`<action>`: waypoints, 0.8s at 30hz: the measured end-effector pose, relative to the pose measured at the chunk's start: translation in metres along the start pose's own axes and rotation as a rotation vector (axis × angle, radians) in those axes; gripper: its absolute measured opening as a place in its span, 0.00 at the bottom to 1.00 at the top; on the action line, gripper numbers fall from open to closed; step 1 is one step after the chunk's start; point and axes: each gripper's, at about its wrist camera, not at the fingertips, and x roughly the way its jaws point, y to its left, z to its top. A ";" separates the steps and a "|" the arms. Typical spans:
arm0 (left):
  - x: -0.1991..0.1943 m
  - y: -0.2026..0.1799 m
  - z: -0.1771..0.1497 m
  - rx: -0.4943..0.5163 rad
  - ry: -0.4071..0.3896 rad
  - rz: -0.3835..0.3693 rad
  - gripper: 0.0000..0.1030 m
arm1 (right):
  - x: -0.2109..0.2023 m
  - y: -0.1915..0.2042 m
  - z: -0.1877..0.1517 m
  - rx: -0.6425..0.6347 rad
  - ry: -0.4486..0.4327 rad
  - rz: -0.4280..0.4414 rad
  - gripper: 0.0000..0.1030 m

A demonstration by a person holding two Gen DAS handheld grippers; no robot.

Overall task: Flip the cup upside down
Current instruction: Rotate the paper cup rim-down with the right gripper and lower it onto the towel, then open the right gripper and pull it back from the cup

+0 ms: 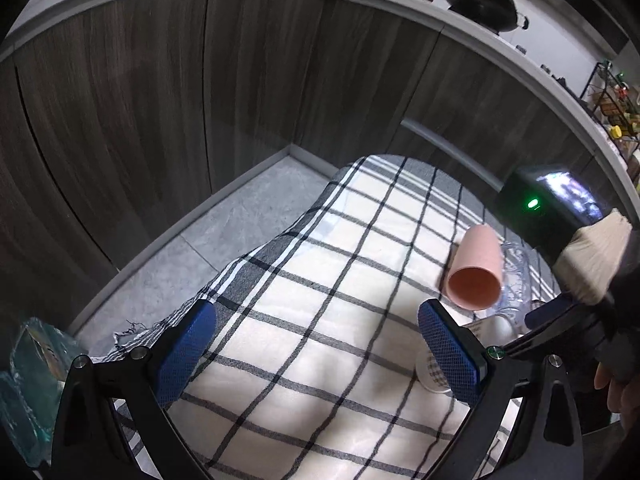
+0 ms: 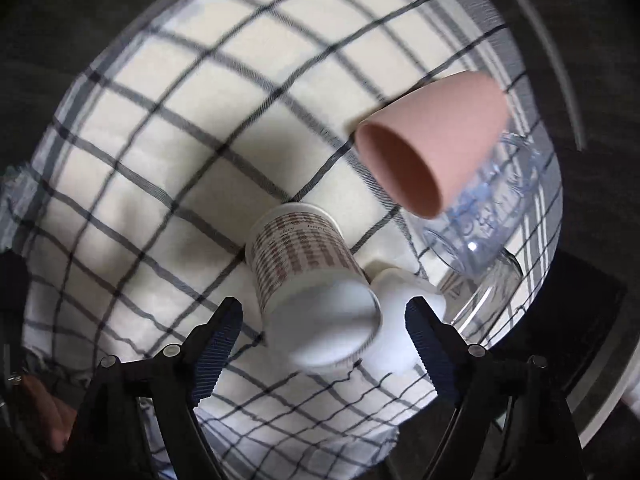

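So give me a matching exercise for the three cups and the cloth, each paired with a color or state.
1. pink cup
2. white mug
3. clear glass
4. tablecloth

A. checked black on white
B. upside down, base toward the camera
C. see-through, with blue print
D. on its side, mouth open toward the camera

Pairs: 1-D, 2-B, 3-C, 4-A
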 end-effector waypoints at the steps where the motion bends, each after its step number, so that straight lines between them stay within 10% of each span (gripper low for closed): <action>1: -0.004 0.000 0.000 0.003 -0.009 -0.005 1.00 | -0.008 -0.001 -0.009 0.016 -0.036 0.000 0.81; 16: -0.088 -0.032 -0.048 0.200 -0.145 -0.086 1.00 | -0.079 -0.018 -0.187 0.374 -0.757 -0.068 0.85; 24: -0.118 -0.039 -0.067 0.286 -0.213 -0.086 1.00 | -0.056 -0.007 -0.267 0.639 -0.974 -0.095 0.88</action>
